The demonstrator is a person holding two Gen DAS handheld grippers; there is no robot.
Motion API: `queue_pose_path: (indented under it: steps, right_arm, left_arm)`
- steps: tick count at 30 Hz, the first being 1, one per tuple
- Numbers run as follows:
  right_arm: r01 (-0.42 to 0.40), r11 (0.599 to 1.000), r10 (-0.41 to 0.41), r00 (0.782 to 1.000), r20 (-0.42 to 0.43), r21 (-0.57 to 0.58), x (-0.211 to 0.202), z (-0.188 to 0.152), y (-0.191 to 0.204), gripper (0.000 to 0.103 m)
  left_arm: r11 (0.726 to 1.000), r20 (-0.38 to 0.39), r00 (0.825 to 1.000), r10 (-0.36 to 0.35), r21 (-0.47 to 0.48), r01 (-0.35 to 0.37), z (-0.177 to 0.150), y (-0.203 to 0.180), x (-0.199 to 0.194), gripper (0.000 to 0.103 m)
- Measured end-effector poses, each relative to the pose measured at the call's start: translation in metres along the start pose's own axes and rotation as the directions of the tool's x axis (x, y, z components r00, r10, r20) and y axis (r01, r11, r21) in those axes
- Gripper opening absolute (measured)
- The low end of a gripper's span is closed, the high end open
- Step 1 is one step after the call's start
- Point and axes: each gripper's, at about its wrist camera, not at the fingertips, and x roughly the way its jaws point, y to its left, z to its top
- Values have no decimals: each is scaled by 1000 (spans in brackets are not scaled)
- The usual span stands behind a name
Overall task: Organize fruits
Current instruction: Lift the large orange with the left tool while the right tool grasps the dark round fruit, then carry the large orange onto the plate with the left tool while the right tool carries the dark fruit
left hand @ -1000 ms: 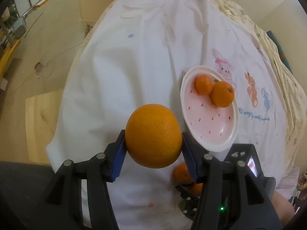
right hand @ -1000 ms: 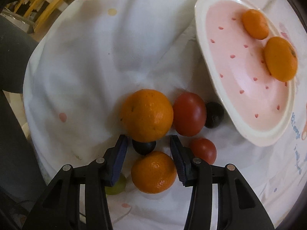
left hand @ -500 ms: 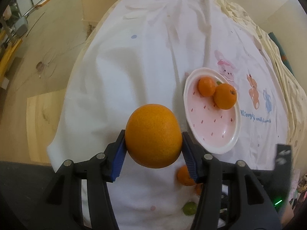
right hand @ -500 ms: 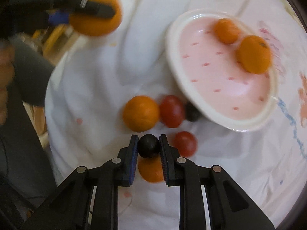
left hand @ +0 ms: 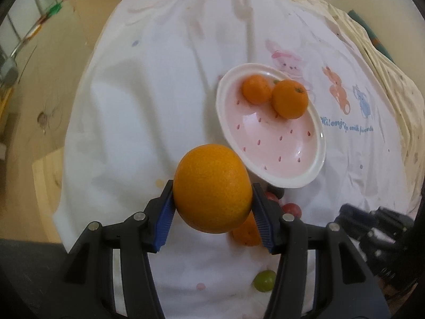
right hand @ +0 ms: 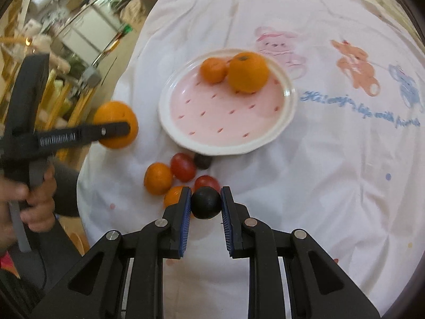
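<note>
1. A second ago the right gripper (right hand: 206, 201) had its jaws open low over the pile of fruit. Now the jaws are shut on a small dark fruit (right hand: 206, 202) and it is lifted off the white cloth (right hand: 332, 172). The left one has slid closer to the plate (left hand: 317, 159).
2. On the left, the left gripper (left hand: 212, 207) holds a big orange (left hand: 212, 188). Its jaws are partly open and press on both sides of it, up in the air just beside the plate's near rim.
3. The big orange looks heavy and firm, with bumpy skin that should not slip. Holding it at its widest part is best.
4. In the middle, the pink plate has two small oranges (right hand: 213, 70) touching at its far side.
5. The dark fruit looks light, smooth and maybe soft, so a hard squeeze could squash it.
6. Oranges, red fruit (right hand: 183, 167) and one green fruit (left hand: 263, 280) are left on the cloth near the plate.
</note>
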Motion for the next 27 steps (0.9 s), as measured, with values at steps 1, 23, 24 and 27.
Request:
queue_pose_path:
  steps: [1,23,24,27]
  right_arm:
    - [-2,1000,2,1000,6,3,-2,0,-4,23]
    - [-57,995,41,980,194,77,-54,20,-26,23]
    - [-59,995,41,978,203,84,-56,21,-29,23]
    - [-54,993,29,973,229,103,-61,28,-37,23]
  left_arm:
    - [1000,10,1000,3,7,-3,0,-1,-1,51]
    - [993,83,995,55,103,-63,10,-20,-20,51]
    - [992,84,995,56,106,-64,12,-21,-20,51]
    - [992,84,995,57,104,-66,18,-22,-21,51]
